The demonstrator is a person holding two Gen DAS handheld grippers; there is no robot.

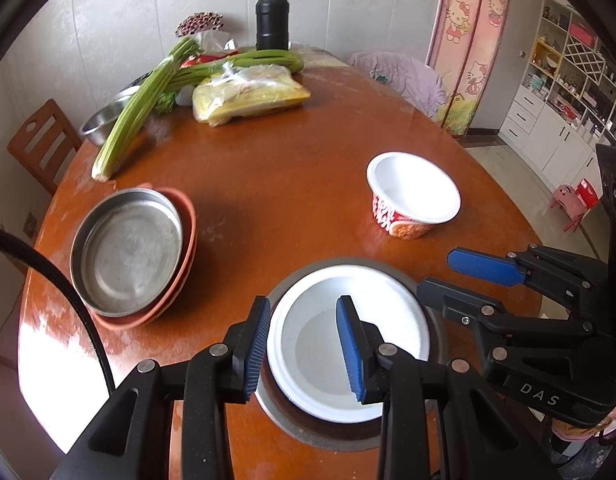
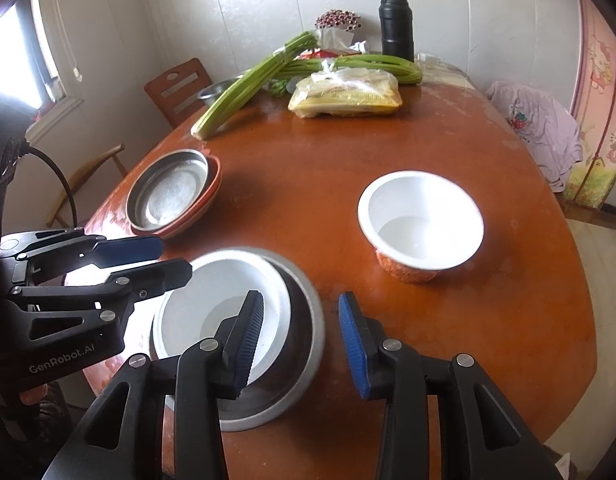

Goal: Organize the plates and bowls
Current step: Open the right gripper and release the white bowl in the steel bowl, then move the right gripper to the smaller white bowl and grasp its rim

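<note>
At the left of the brown desk [image 1: 291, 184], a steel plate [image 1: 127, 252] sat nested in an orange dish [image 1: 187, 240], celery [image 1: 143, 104] lying behind them. Nearer the front edge, a white bowl [image 1: 308, 360] rested inside a steel bowl [image 2: 303, 344]. The left gripper [image 1: 303, 348] hovered above that white bowl, its fingers [image 1: 255, 344] parted and empty. Just beside it, the right gripper [image 2: 299, 344] also stood with fingers [image 2: 354, 344] apart, clear of the steel rim, gripping nothing. Further right, a red-patterned white bowl [image 2: 420, 220] stood alone.
</note>
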